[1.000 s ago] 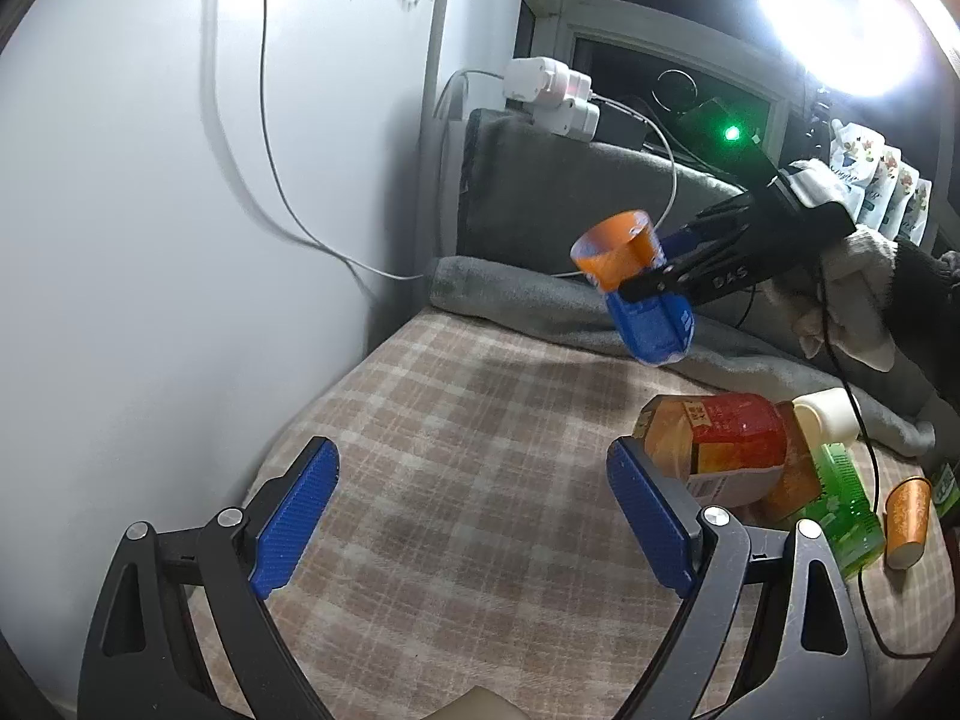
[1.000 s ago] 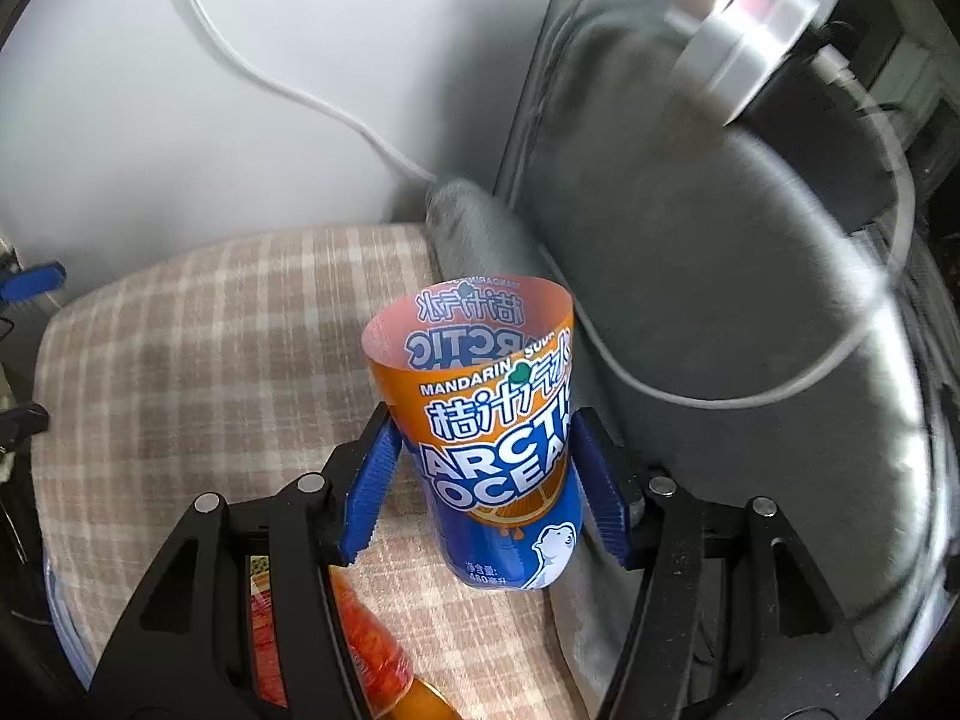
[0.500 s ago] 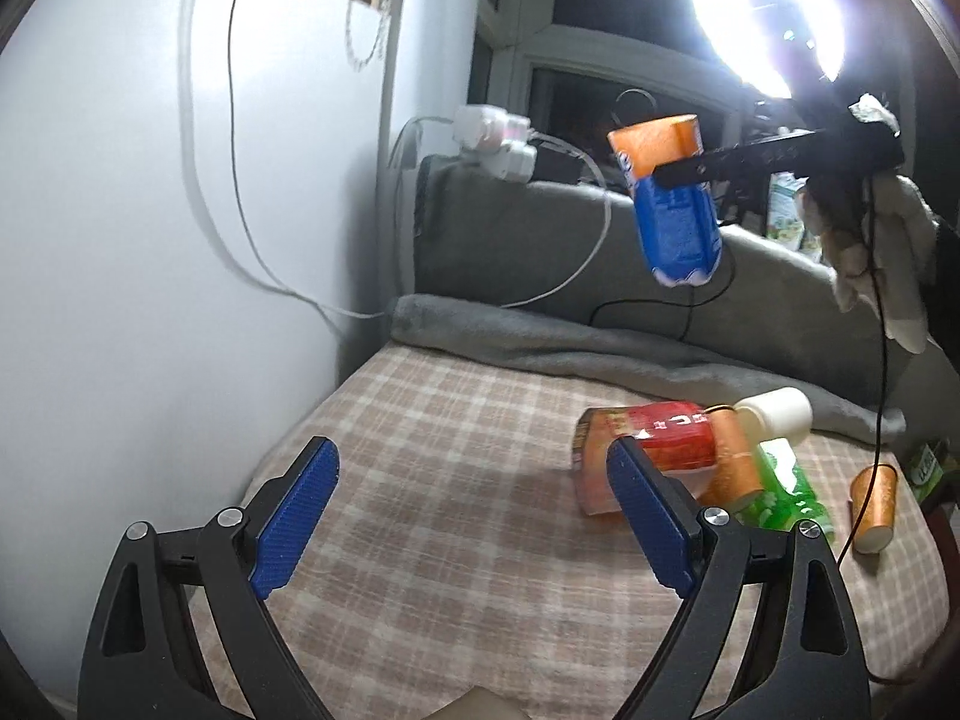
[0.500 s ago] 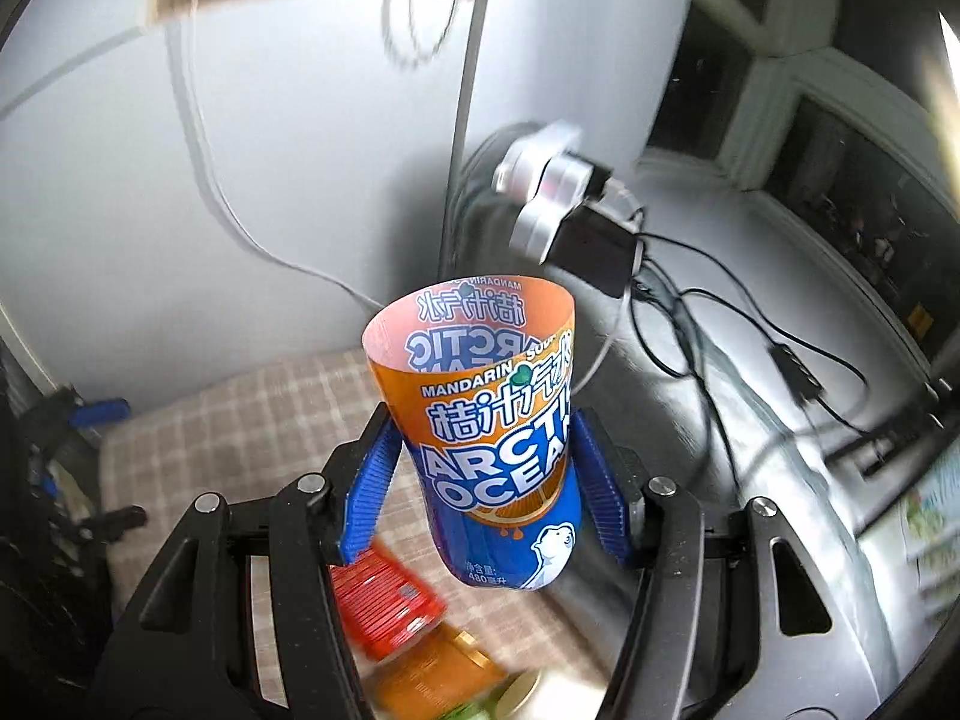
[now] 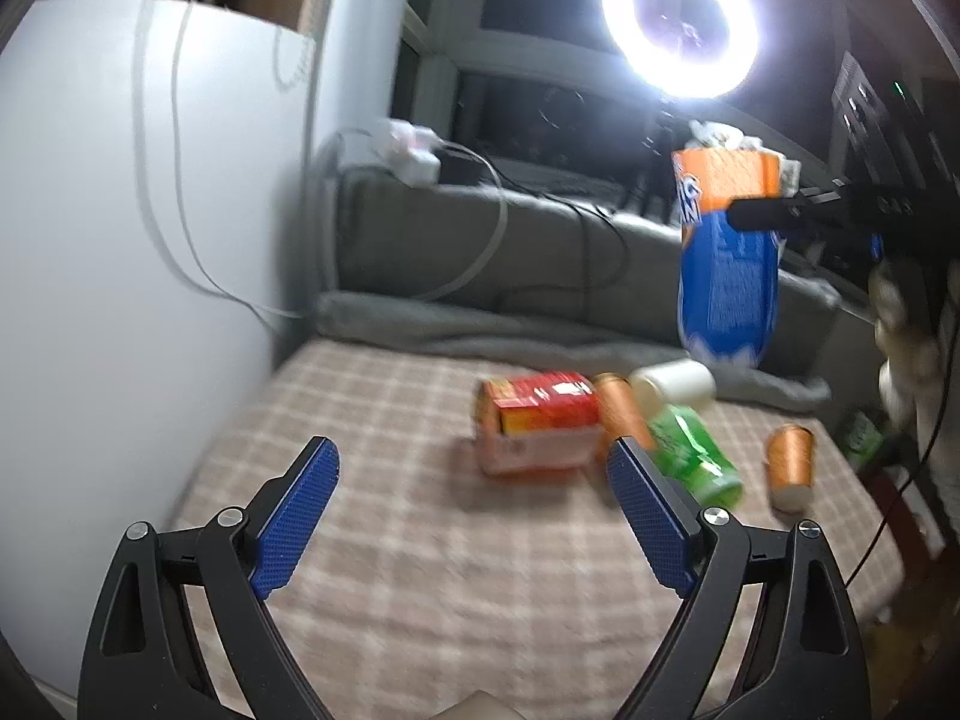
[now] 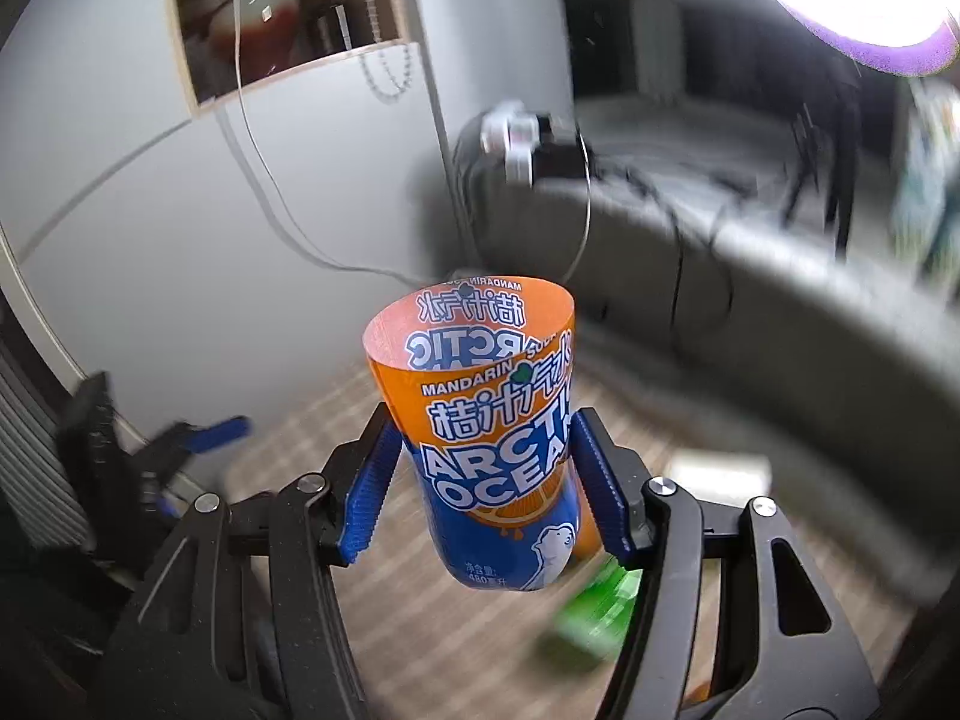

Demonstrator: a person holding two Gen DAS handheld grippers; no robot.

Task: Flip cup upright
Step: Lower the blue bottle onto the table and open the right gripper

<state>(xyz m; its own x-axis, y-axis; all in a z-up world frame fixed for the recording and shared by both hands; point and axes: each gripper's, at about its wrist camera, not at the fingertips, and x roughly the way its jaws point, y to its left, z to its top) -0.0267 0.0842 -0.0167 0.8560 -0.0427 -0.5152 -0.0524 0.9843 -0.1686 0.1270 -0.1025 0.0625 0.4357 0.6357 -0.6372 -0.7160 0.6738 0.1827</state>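
My right gripper [image 6: 486, 480] is shut on the orange and blue Arctic Ocean cup [image 6: 492, 438], its blue pads pressed on both sides. The cup is held upright in the air, open mouth up. In the left wrist view the cup [image 5: 726, 258] hangs high at the right, well above the plaid surface [image 5: 390, 480], with the right gripper's black finger across it. My left gripper [image 5: 474, 510] is open and empty, low over the front of the plaid surface.
A red and orange carton [image 5: 540, 420], a green bottle [image 5: 690, 444] with a white cap and two small orange paper cups [image 5: 792, 462] lie on the plaid surface. A grey cushion [image 5: 480, 252], cables and a bright ring light [image 5: 681, 24] are behind. A white wall [image 5: 120, 240] is at the left.
The right gripper has lifted the cup higher and turned it from tilted to upright. The left gripper has stayed open, with its view pulled back and tilted up.
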